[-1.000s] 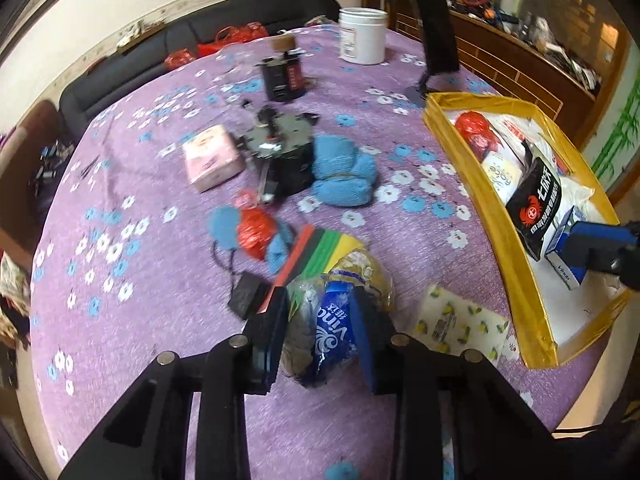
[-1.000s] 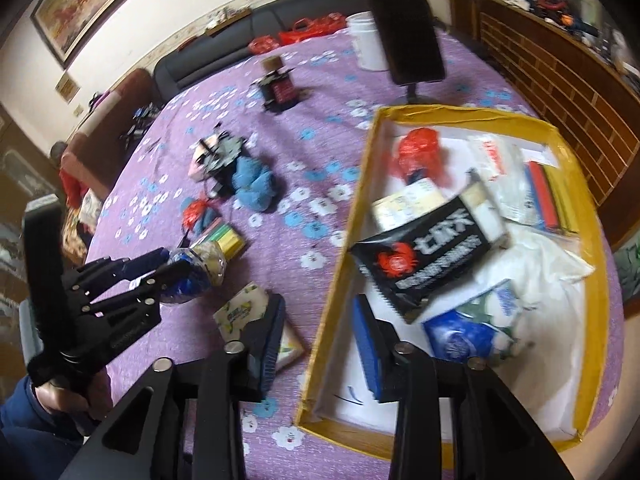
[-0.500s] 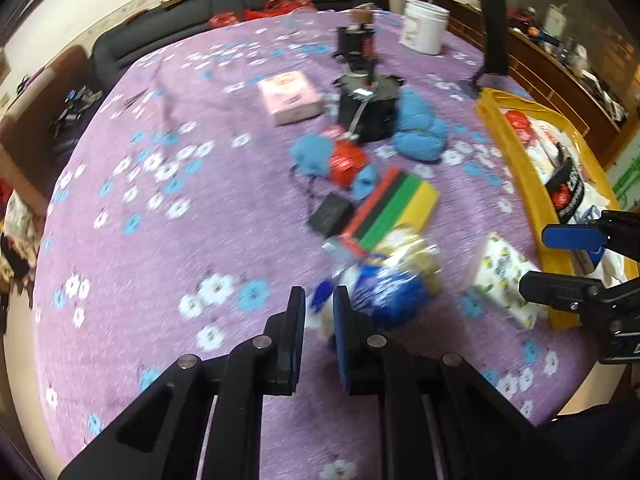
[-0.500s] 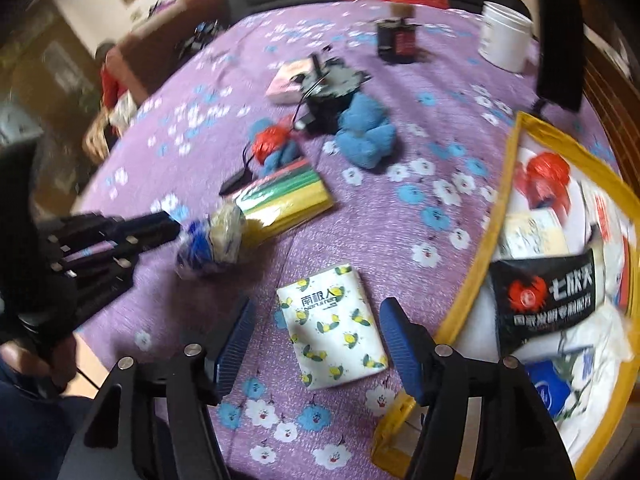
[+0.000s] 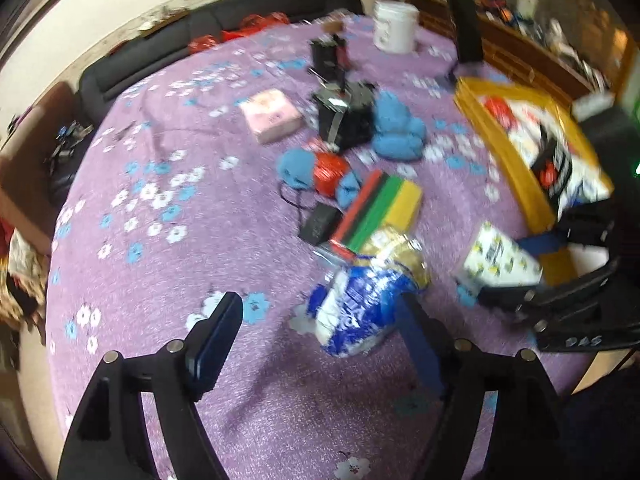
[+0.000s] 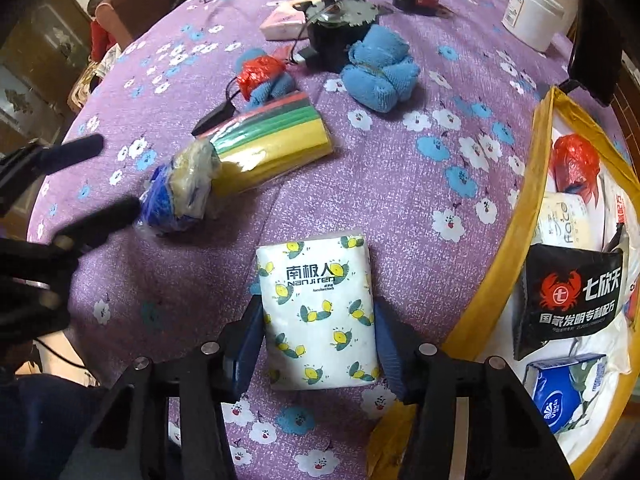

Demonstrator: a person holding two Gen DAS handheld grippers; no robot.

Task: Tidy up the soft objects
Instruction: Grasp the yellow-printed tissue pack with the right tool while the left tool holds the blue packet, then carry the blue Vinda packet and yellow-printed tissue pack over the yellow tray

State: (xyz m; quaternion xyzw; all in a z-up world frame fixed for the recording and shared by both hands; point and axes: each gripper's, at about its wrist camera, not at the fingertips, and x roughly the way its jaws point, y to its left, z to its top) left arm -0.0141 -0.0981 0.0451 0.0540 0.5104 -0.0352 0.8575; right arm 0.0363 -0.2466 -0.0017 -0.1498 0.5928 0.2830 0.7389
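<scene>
At the far left of the right wrist view the left tongs (image 6: 108, 184) stand wide open with nothing between them, their tips just beside the blue-and-white plastic bag (image 6: 176, 196) that lies on the purple flowered counter (image 6: 400, 184). In the left wrist view that bag (image 5: 360, 304) sits nearer the right finger than the left, so I judge that a closing squeeze could catch only loose film and let the bag slide out. The bag also leans against the striped red-green-yellow pack (image 6: 272, 148), which may be dragged along with it.

In the lower middle, the right tongs (image 6: 318, 344) straddle the lemon-print tissue pack (image 6: 320, 312), one finger close at each side. Whether the pads already press on it I cannot tell; the pack lies flat on the cloth. Being soft, it could buckle or slip if gripped only at its near end.

Upper middle hold a blue towel bundle (image 6: 380, 72), a smaller blue cloth with a red bag (image 6: 260, 76), a black device (image 6: 336, 36) and a pink pack (image 6: 284, 20).

At the right, the yellow tray (image 6: 516, 232) is crowded already; its raised rim stands between pack and tray, and I expect the black crab-print bag (image 6: 572, 296) leaves little room.
</scene>
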